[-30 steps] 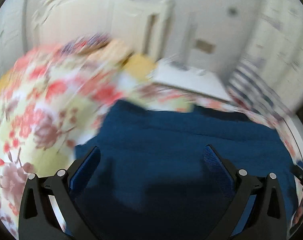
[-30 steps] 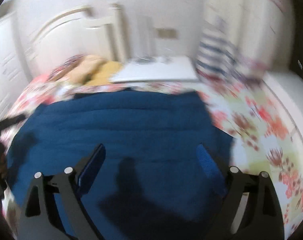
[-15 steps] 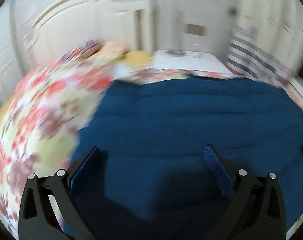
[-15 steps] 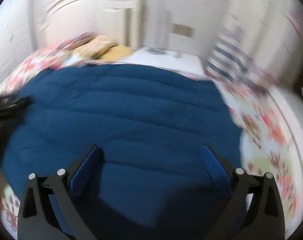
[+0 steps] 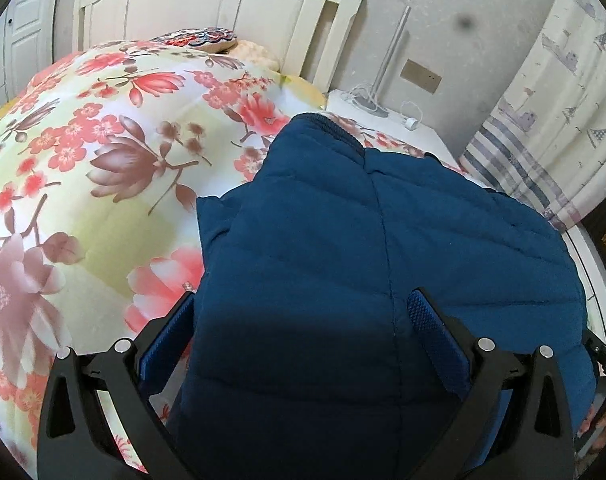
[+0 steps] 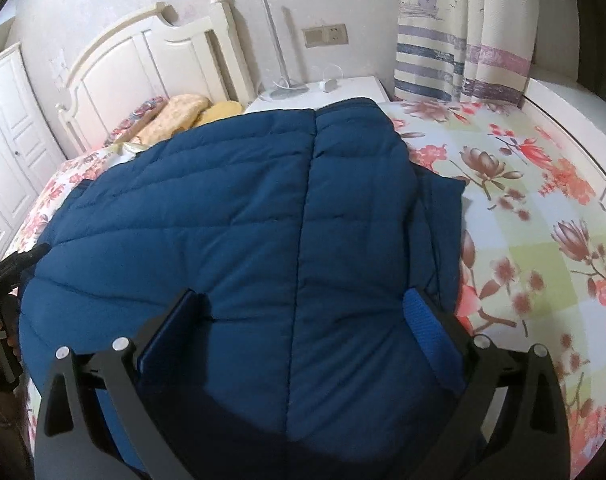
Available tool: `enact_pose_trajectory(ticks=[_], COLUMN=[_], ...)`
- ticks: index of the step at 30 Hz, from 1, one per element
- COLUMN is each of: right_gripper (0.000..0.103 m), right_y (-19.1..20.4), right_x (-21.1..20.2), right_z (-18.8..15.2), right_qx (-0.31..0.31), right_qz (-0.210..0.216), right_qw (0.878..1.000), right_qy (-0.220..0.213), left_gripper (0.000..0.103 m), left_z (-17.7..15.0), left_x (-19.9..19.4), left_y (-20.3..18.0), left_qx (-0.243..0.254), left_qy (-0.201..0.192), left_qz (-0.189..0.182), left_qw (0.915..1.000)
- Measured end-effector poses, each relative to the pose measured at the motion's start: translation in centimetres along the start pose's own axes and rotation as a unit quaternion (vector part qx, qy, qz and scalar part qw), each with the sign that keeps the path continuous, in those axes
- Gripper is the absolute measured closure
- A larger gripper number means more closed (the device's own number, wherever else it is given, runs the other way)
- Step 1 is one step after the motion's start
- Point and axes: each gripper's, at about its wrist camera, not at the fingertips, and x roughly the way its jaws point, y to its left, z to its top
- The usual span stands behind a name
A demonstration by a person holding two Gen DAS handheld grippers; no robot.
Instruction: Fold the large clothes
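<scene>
A large dark blue quilted jacket [image 5: 383, 264] lies spread on a floral bed cover [image 5: 83, 152]; it also shows in the right wrist view [image 6: 263, 220]. My left gripper [image 5: 301, 316] is open over the jacket's near left part, its left finger just past the jacket's left edge. My right gripper [image 6: 299, 312] is open above the jacket's near right part, near a flap at its right edge [image 6: 443, 216]. Neither holds anything. The other gripper [image 6: 7, 276] shows at the left rim of the right wrist view.
A white headboard [image 6: 155, 60] and pillows [image 6: 183, 112] stand at the bed's far end. A white nightstand [image 6: 323, 92] with a lamp base and cable is beside it. A striped curtain [image 6: 463, 56] hangs on the right. A white wardrobe [image 6: 3, 128] is on the left.
Both cameras have swung and steadied; the blur is gone. The jacket now fills the middle of both views and the grippers stay open over its near edge.
</scene>
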Motion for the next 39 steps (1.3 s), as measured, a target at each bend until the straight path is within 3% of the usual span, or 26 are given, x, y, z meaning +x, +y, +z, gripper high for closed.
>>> enact_pose_trajectory(ticks=[2,5,7,9,11,12,15,19,22,27,39], right_gripper=[0.005,0.005,0.005,0.005,0.006,0.003,0.003,0.003,0.003,0.002,0.002], right_y=[1.4,6.1,9.8,13.1,15.0,14.9,11.7,4.6,0.2,0.5,0.3], right_x=[-1.6,-4.8,-5.6,-4.9,-3.4,-3.0,-3.2,-4.3,-3.8,-3.2,-3.0], right_z=[-0.2,-1.4,-2.4,-3.6,-4.7,-5.0,-4.1,-3.4,-4.0,-4.2,-3.8], right_qx=[0.006,-0.054,-0.113,-0.175,-0.211,-0.212,-0.166,-0.067,-0.006,-0.013,-0.010], right_qz=[-0.038,-0.019,0.000,-0.003,-0.016,-0.024,-0.018,-0.051,-0.011,-0.023,-0.015], right_qw=[0.999,0.997,0.992,0.984,0.977,0.976,0.985,0.996,1.000,0.999,1.000], right_qy=[-0.007,-0.054,-0.056,-0.045,-0.033,-0.037,-0.033,-0.034,-0.026,-0.027,-0.024], left_gripper=[0.004,0.004,0.004,0.004,0.004,0.004,0.004,0.004,0.004,0.004,0.004], left_z=[0.1,-1.1,-2.3,-3.9,-5.8,-6.3,-6.7,-7.0,-6.8,-6.7,-6.6], left_x=[-2.0,-5.8,-6.7,-6.0,-3.6,-2.9,-3.1,-4.1,-4.5,-4.1,-4.0], left_y=[-1.6,-5.7,-9.5,-13.0,-15.5,-15.7,-14.0,-10.0,-7.9,-8.3,-7.7], left_qx=[0.007,0.049,0.103,0.164,0.212,0.217,0.194,0.168,0.131,0.143,0.134], left_qy=[-0.026,-0.075,-0.085,-0.079,-0.051,-0.049,-0.055,-0.057,-0.049,-0.042,-0.038], left_qz=[0.057,0.012,0.006,0.009,0.036,0.048,0.025,0.054,0.058,0.077,0.064], left_qw=[0.9980,0.9959,0.9910,0.9833,0.9752,0.9737,0.9791,0.9826,0.9885,0.9859,0.9881])
